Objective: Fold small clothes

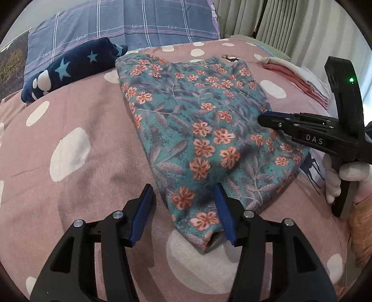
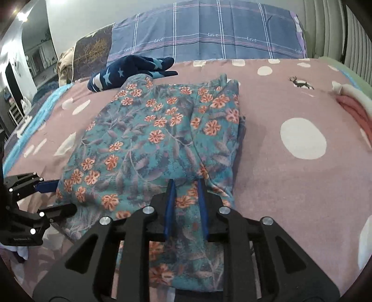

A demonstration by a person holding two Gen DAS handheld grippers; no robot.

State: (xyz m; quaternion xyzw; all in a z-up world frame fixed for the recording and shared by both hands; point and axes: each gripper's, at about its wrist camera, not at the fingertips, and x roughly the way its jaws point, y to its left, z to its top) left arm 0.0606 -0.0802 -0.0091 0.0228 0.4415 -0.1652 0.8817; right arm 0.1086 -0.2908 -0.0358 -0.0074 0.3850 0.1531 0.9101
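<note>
Two grippers are at the near end of the flowered garment (image 1: 204, 130), which lies on the pink spotted bed cover (image 1: 76, 130). It is teal with orange flowers, and it is already folded into a long strip. We cannot tell if it is pants or a shirt.

Its long side runs away from us, from the near edge of the bed toward the blue plaid pillow (image 1: 130, 21). The near end is the narrow end, and that is where we are.

Our left gripper (image 1: 183, 213) has its jaws spread wide apart. The near left corner of the cloth sits between them, and the right blue pad (image 1: 224, 218) looks to be touching the cloth. The jaws are not squeezing anything yet.

Our right gripper (image 2: 187, 206) is over the near right part of the cloth. Its jaws are only part way apart, with a fold of the flowered cloth bunched between them. We think they hold it loosely, but we cannot tell for sure.

Both grippers are on the same short end, side by side. So we think the next move is to lift this end and carry it along the long side, to the far end by the navy star cloth (image 1: 67, 69).

A stack of folded pink and white clothes (image 1: 300, 79) waits at the right.
</note>
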